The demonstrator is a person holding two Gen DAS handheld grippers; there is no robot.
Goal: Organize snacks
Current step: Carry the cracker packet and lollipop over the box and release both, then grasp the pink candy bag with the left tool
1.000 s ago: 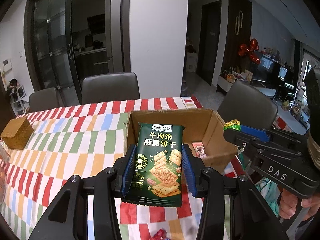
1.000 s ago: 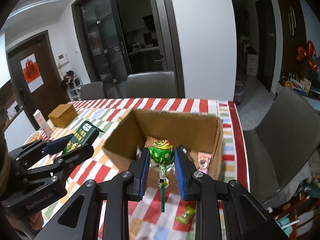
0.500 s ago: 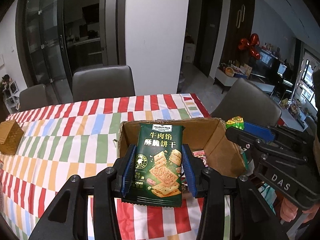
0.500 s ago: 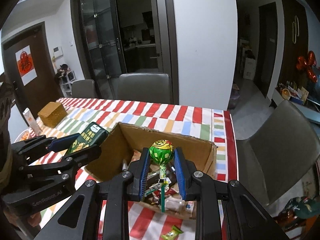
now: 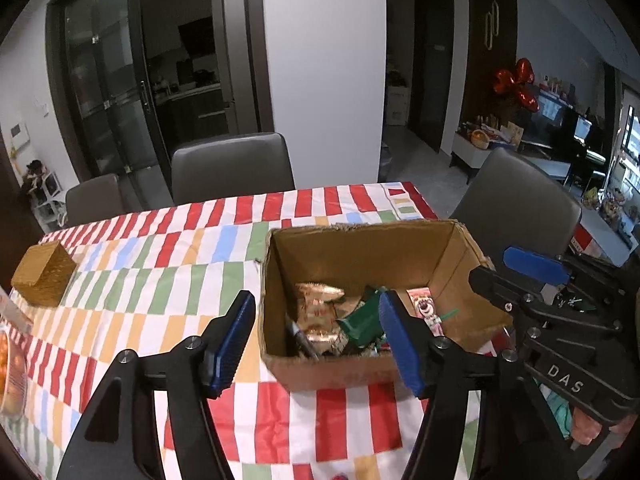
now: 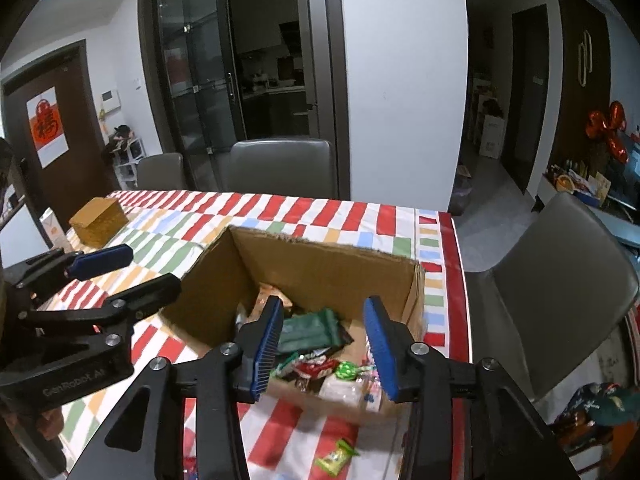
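Both snacks gone from the grippers since 0.5 s ago. Cardboard box [image 6: 340, 264] on striped tablecloth [image 5: 160, 280] holds green cracker pack [image 6: 312, 330], long axis left-right, tilted, w/ lollipop [image 6: 346, 370] beside. Left gripper [image 5: 316, 336] & right gripper [image 6: 326, 344]: wide apart, empty, over box.

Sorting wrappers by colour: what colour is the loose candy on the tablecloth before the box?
Green candy wrapper; right wrist view shows it best.

Matt cardboard box [image 5: 356, 256], glossy wrappers [image 6: 310, 330]
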